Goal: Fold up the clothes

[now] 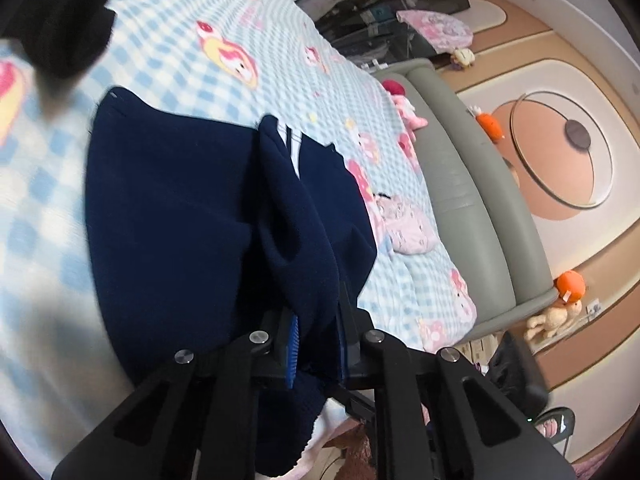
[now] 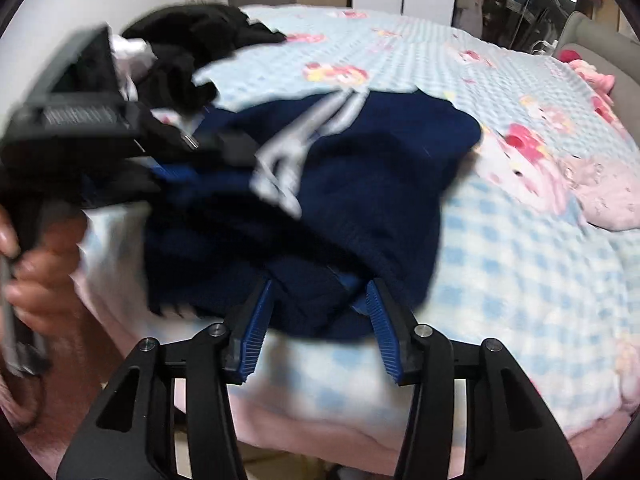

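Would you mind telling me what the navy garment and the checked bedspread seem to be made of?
Navy garment: apparently soft knit fabric, matte; it drapes in rounded folds, with white stripes. Checked bedspread: probably plush fleece or quilted cotton, matte, with a puffy surface and printed cartoon figures.

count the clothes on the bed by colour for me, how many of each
navy garment: 1, bunched near the bed edge, with pale stripes
black clothes pile: 1 heap, how many pieces are in it cannot be told
pink garment: 1, lying on the blue checked bedspread
total: 3 groups of clothing
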Available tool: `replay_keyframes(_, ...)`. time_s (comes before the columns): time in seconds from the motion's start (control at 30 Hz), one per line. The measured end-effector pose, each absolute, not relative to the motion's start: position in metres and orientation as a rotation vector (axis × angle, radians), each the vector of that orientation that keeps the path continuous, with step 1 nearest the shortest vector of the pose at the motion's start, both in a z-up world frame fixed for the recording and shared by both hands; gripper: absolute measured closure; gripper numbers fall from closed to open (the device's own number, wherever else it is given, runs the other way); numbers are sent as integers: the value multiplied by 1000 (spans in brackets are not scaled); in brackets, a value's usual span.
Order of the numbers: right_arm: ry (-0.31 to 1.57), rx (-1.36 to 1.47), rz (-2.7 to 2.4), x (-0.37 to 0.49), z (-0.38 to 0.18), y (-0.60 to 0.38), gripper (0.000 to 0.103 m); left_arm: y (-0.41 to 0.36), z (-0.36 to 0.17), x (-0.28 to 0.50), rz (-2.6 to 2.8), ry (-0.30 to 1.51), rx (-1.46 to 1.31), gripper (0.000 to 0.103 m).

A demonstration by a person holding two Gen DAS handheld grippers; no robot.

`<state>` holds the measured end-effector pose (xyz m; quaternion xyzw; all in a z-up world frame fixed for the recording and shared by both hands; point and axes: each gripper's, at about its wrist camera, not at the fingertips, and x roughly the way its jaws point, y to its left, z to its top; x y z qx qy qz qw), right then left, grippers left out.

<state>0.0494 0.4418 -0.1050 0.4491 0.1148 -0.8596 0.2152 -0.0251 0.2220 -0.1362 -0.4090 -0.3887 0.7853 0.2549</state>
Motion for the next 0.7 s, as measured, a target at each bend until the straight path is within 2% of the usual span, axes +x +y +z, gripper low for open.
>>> replay_keyframes(0.1,267,1269,-2410,53,-107,460,65,220,-136,-22,2142,-1056,-1119,89)
replay_keyframes(0.23,286,1181,-2498,60,-92,467,66,215,-142,-23,2087,-1091,-1136,87)
replay_keyframes(0.27,293,1164,-2515,61,-89,468,64,215,-148,-27,2039,-1113,-1149,79)
replay_keyframes(0.3,297,1162,-2523,61,-89,468,62,217,-152,-30,2006,-1127,-1157,66)
replay_keyframes(0.37,266,1168,-2496,59,-90,468,62,223,-155,-34,1983,-1118,-1171,55)
replay_keyframes(0.4,250,1169,-2477,59,-90,468,62,228,-156,-36,1983,-1089,-1187,54)
replay_keyframes(0.5,314,1123,-2464,63,-90,460,57,241,-156,-38,2017,-1008,-1220,60)
replay_keyframes(0.53,353,1095,-2469,65,-90,457,55,244,-157,-39,2019,-996,-1223,66)
replay_keyframes(0.57,388,1063,-2476,68,-88,454,55,246,-158,-41,1997,-1010,-1221,77)
replay_keyframes(0.63,407,1047,-2468,69,-90,449,49,247,-163,-45,1912,-1089,-1198,80)
replay_keyframes(0.7,420,1046,-2456,68,-92,445,49,245,-165,-47,1826,-1182,-1150,81)
